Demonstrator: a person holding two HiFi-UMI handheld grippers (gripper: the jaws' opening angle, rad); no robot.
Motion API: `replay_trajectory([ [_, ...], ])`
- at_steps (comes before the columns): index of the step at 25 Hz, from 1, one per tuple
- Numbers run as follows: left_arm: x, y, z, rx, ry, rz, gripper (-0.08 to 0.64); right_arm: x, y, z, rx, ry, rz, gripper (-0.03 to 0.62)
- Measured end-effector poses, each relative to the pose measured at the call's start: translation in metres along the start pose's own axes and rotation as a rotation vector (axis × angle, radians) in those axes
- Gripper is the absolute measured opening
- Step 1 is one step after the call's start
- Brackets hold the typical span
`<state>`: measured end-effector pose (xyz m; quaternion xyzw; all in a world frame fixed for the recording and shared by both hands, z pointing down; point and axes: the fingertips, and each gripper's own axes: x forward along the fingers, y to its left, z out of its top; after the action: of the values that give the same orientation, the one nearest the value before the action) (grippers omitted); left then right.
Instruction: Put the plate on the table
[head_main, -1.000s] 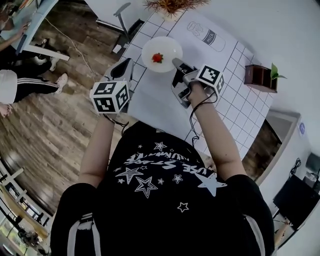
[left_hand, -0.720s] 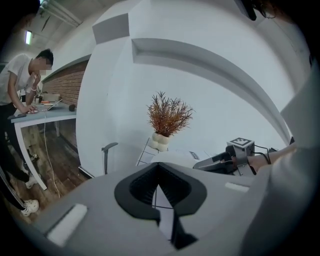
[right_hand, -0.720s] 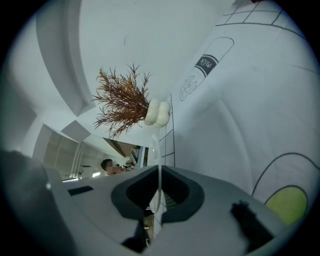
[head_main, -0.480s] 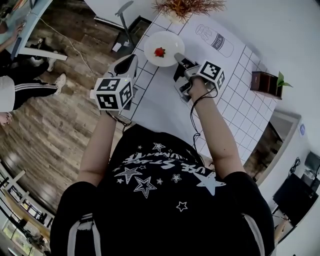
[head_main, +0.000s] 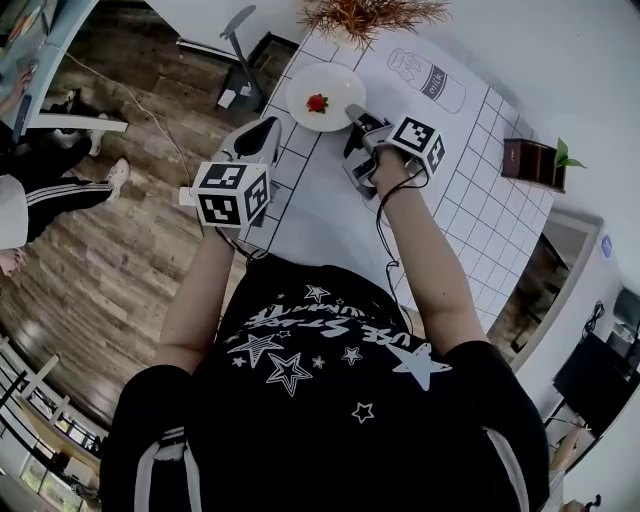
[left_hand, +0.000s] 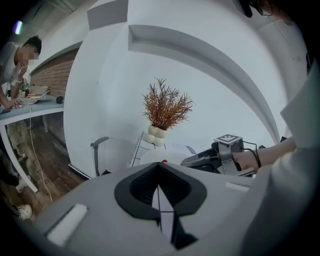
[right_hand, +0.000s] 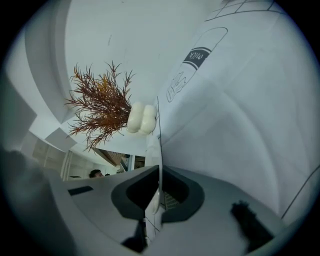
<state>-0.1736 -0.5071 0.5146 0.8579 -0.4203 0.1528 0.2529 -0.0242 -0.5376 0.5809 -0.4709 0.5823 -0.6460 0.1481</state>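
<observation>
A white plate (head_main: 322, 97) with a red strawberry (head_main: 317, 102) on it is over the far left corner of the white table (head_main: 330, 210). My right gripper (head_main: 353, 113) is shut on the plate's near right rim. In the right gripper view that rim (right_hand: 155, 150) runs edge-on between the closed jaws of the right gripper (right_hand: 159, 172). My left gripper (head_main: 266, 130) hovers at the table's left edge, near the plate, shut and empty. Its jaws also meet in the left gripper view, where the left gripper (left_hand: 159, 169) points at the plate (left_hand: 150, 157).
A dried plant in a white vase (head_main: 362, 14) stands just beyond the plate. A milk bottle drawing (head_main: 427, 75) is printed on the tablecloth. A brown box with a green plant (head_main: 533, 160) sits at the table's right. A stand (head_main: 240, 45) and seated people are on the wooden floor at left.
The plate and my right gripper have moved slightly farther away, toward the vase. My left gripper has drifted the same way, still shut.
</observation>
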Motion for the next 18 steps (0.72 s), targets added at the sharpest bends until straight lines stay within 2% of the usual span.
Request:
replay_trajectory([
  [7, 0.006, -0.01, -0.006, 0.006, 0.011, -0.028, 0.009, 0.001, 0.001, 0.001, -0.066, -0.009, -0.04, 0.02],
  [8, 0.005, -0.011, -0.006, 0.006, 0.01, -0.029, 0.009, 0.001, 0.001, 0.001, -0.073, -0.01, -0.045, 0.031],
  [10, 0.003, -0.011, -0.006, 0.006, 0.006, -0.025, 0.009, 0.001, 0.003, 0.0, -0.083, -0.009, -0.057, 0.114],
  [18, -0.006, -0.016, -0.005, 0.005, -0.01, -0.007, 0.009, -0.013, -0.003, 0.004, -0.109, -0.036, -0.118, 0.132],
])
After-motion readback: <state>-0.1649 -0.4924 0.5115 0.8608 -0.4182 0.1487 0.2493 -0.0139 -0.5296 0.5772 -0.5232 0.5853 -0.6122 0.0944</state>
